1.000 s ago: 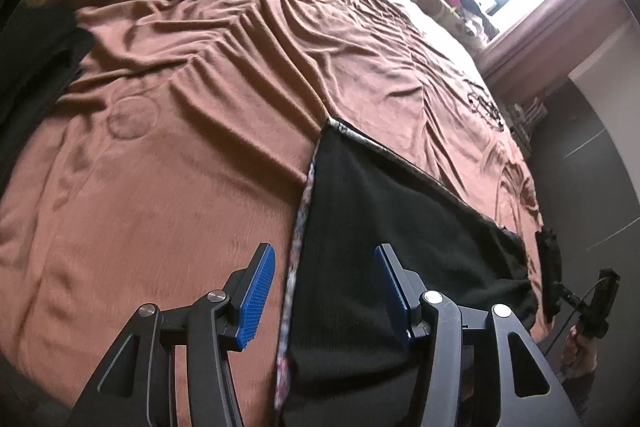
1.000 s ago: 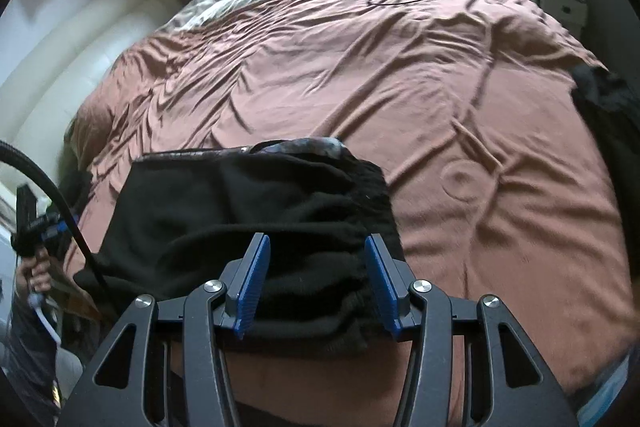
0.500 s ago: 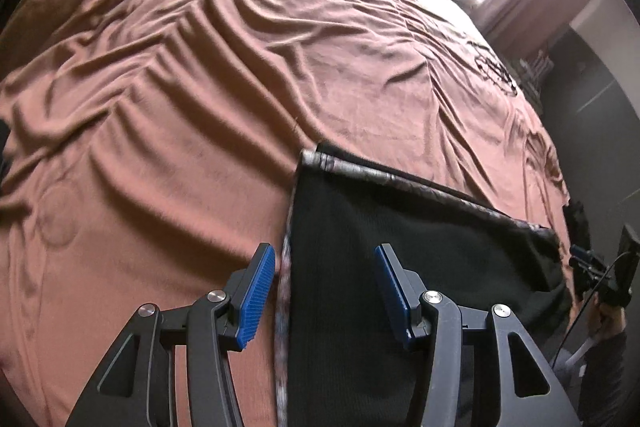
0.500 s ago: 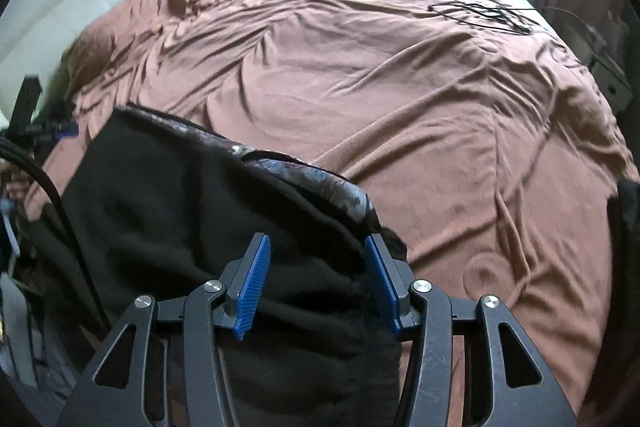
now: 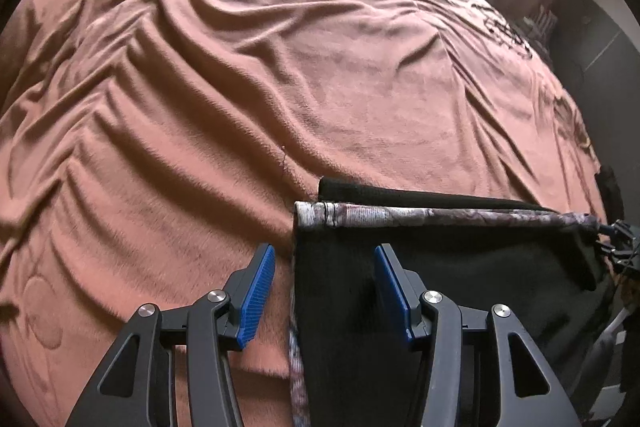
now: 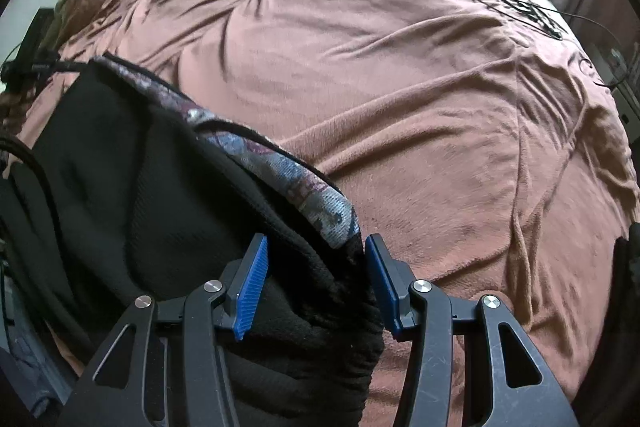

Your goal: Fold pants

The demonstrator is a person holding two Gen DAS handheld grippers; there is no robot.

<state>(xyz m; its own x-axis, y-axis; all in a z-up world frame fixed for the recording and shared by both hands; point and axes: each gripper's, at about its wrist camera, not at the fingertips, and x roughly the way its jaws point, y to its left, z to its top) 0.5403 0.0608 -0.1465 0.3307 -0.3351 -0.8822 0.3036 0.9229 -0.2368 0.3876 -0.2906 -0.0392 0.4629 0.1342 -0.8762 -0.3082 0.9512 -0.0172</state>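
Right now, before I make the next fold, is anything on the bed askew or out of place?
The black pants are bunched near the right tongs, their patterned band curling rather than lying flat. A loose black cable sprawls on the brown blanket at the far side. By the left tongs the patterned edge runs straight.

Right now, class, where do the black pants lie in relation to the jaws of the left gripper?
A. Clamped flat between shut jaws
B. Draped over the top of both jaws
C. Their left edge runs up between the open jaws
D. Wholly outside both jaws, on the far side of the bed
C: in the left wrist view the edge of the black pants runs between the spread jaws of the left gripper, over the brown bedspread.
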